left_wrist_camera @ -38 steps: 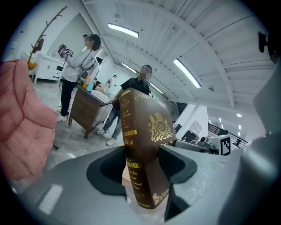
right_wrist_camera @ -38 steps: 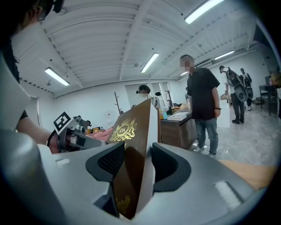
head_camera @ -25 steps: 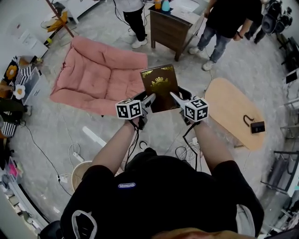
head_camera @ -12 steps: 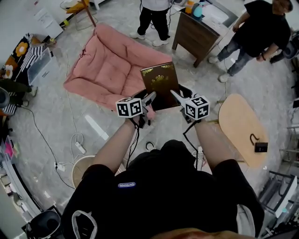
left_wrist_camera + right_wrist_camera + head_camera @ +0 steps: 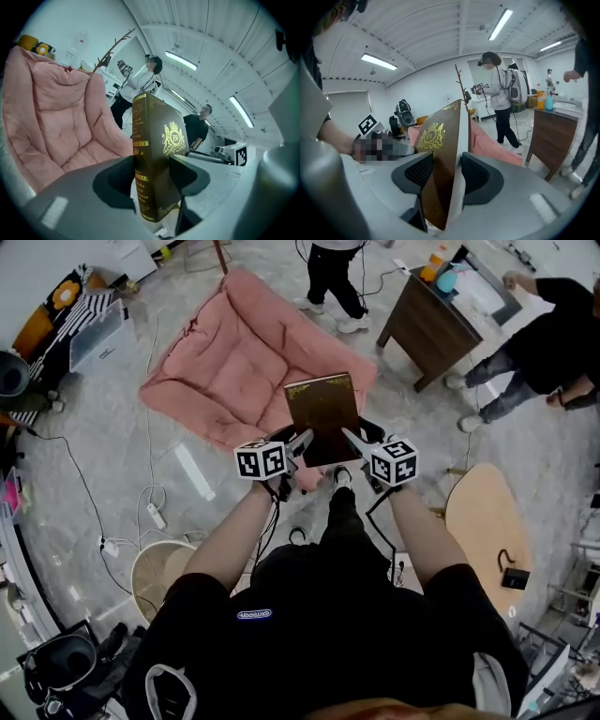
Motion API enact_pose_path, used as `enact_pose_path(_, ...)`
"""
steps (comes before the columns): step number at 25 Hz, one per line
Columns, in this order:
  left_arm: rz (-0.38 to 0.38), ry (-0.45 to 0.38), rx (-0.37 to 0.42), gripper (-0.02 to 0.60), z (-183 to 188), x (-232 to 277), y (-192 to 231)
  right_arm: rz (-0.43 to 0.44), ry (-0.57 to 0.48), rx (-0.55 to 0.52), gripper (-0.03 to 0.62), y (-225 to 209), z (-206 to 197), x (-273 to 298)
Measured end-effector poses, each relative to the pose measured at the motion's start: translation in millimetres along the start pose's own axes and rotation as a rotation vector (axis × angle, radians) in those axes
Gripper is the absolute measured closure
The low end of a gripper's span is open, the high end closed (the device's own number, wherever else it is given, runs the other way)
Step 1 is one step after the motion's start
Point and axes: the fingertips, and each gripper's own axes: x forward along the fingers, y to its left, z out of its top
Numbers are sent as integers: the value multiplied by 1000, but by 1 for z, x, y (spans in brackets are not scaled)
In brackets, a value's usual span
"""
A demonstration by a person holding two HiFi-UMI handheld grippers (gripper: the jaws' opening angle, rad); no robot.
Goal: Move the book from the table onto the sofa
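Book (image 5: 323, 416), pinched at its near edge by left gripper (image 5: 300, 441) and right gripper (image 5: 352, 438), has closed on the pink sofa (image 5: 225, 362) ahead; release looks near.

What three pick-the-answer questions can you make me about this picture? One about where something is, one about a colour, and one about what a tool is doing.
1. Where is the book?
A. flat on the sofa
B. up in the air, gripped by the left tool and the right tool
C. under the sofa

2. What colour is the sofa?
A. blue
B. pink
C. green

3. What are the left tool's jaws doing?
A. wide open, empty
B. closed on nothing
C. clamped on the book

Answers:
1 B, the head view shows it raised between both tools.
2 B, its cushions look pink.
3 C, the left gripper view shows the book pinched between them.
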Motion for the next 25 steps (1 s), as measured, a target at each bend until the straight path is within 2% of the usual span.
enact_pose_path(5,80,-18,-66,342,1,30,38,84,60,3,370,-33,-8,46)
enact_pose_path(16,248,-68,-297,342,-19,109,135,279,253,-24,370,-110,-40,166)
enact_pose_path(25,351,-119,-450,342,-44,151,214,405,385,-97,370,-143,-76,257)
